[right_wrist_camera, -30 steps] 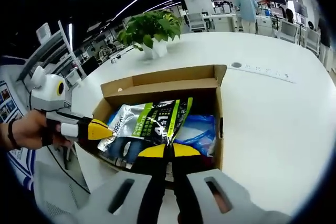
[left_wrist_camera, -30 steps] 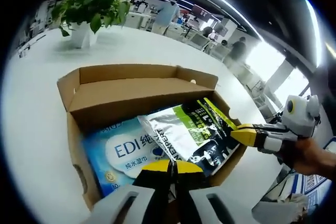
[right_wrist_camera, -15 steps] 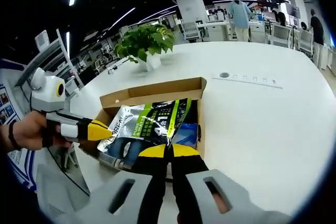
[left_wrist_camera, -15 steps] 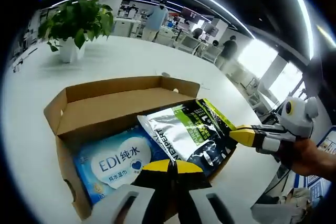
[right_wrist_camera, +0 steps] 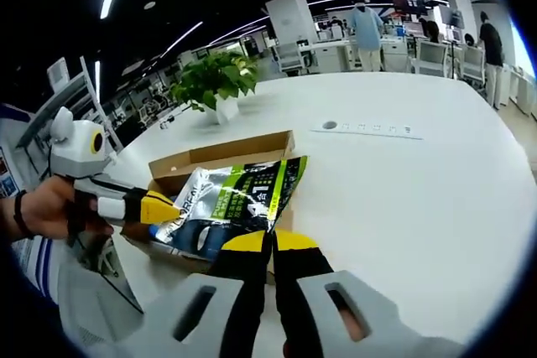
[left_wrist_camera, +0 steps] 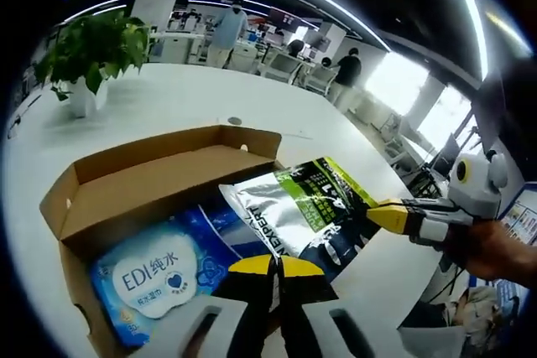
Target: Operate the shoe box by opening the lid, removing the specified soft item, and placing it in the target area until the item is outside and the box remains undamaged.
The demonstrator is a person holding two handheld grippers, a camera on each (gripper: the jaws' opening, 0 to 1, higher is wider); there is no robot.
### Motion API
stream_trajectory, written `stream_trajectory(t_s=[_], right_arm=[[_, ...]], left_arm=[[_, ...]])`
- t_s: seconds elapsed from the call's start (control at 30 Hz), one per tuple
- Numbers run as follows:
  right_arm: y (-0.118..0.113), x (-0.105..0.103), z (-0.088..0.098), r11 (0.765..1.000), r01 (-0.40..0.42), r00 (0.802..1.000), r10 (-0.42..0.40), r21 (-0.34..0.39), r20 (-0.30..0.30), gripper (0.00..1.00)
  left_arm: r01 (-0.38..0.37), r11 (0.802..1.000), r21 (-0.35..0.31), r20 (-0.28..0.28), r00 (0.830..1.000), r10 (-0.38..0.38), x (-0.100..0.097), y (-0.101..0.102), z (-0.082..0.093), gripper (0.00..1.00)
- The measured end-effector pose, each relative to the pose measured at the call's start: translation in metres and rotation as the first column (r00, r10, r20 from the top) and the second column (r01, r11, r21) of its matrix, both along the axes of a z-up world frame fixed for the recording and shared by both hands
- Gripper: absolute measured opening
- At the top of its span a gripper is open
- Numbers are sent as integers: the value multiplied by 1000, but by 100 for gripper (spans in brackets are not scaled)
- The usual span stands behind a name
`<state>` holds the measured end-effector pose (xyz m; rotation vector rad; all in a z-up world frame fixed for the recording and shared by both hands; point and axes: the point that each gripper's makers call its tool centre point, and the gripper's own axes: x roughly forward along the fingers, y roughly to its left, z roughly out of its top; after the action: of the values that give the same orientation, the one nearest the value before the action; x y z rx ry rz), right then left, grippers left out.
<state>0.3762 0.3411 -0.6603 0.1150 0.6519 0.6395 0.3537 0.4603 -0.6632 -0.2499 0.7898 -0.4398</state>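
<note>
Left gripper view: open shoe box [left_wrist_camera: 159, 175] on the white table [left_wrist_camera: 176, 98]; blue wipes pack [left_wrist_camera: 151, 270] inside; left gripper [left_wrist_camera: 271, 267] and right gripper [left_wrist_camera: 376, 214] each clamp the silver-green pouch [left_wrist_camera: 302, 211], raised above the box.

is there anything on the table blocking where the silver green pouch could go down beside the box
Nothing visible does. Both grippers hold the pouch above the open box, and the white table beside it lies bare. The potted plant stands well beyond the box.
</note>
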Motion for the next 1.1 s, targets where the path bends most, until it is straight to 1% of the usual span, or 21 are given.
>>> stream_trajectory(t_s=[0.23, 0.27, 0.3, 0.43, 0.6, 0.63, 1.1], right_arm=[[-31, -3, 3, 998, 56, 998, -56, 6, 5, 0], [-33, -3, 3, 998, 59, 998, -59, 6, 6, 0], [-39, -5, 3, 998, 70, 998, -70, 4, 6, 0], [-55, -9, 1, 995, 100, 995, -100, 10, 3, 0], [-72, -15, -2, 991, 131, 991, -131, 8, -4, 0], [-79, -18, -3, 990, 143, 990, -143, 7, -5, 0], [-124, -35, -7, 975, 220, 975, -220, -2, -12, 0]], left_arm=[[53, 999, 2, 6, 999, -53, 1, -30, 3, 1], [55, 998, 2, 6, 998, -55, 1, -32, 3, 1], [67, 998, 1, 5, 998, -67, 2, -38, 3, 1], [94, 996, 6, 6, 996, -94, 3, -51, 3, 1], [131, 991, 10, 7, 991, -131, 1, -70, 3, 1], [142, 990, 10, 7, 990, -143, 0, -76, 3, 1], [225, 974, 5, -1, 974, -225, -7, -121, -3, 1]])
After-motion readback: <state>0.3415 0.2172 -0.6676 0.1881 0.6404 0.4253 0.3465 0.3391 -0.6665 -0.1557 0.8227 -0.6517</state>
